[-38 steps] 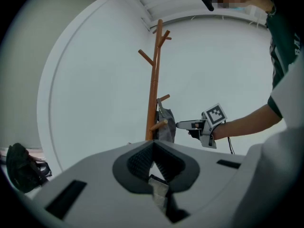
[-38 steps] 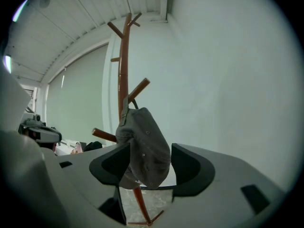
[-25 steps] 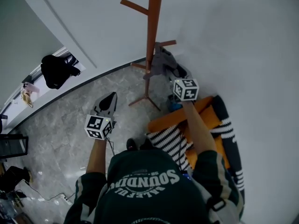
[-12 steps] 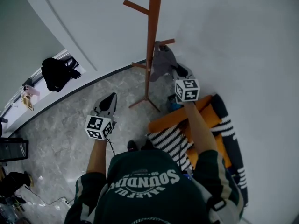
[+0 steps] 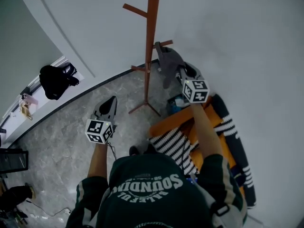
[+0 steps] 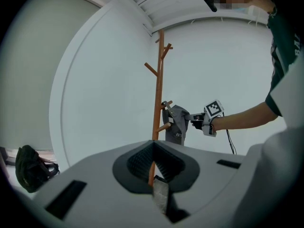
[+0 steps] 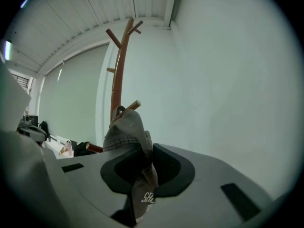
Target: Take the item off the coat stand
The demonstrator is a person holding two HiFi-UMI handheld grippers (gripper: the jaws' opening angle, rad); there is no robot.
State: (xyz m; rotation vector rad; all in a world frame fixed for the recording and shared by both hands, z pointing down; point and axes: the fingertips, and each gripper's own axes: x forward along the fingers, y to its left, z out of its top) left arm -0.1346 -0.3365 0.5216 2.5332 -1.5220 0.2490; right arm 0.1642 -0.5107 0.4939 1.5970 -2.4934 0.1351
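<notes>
The white wall (image 5: 237, 32) and the grey marble floor (image 5: 71, 122) meet behind the wooden coat stand (image 5: 151, 42), which stands upright on the floor at the far side of the scene. On the floor to the right, near the person, lies a heap of orange and black-and-white striped cloth (image 5: 175, 127). Far to the left, a black bag (image 5: 54, 80) rests on a low ledge. The task's thing, a grey cap (image 5: 168, 63), hangs from a short peg (image 5: 165, 43) low on the right side of the stand. Its strap is looped over the peg, so I think it must be lifted up and outward along the peg to come free. The right tool (image 5: 183, 75) is stretched out to it, its jaws narrow and clamped on the lower cloth of the cap, which gives a firm hold for this lifting. The left tool (image 5: 110, 103) waits low on the left, well apart from the stand, its jaws together and holding nothing, because one tool is enough here.
</notes>
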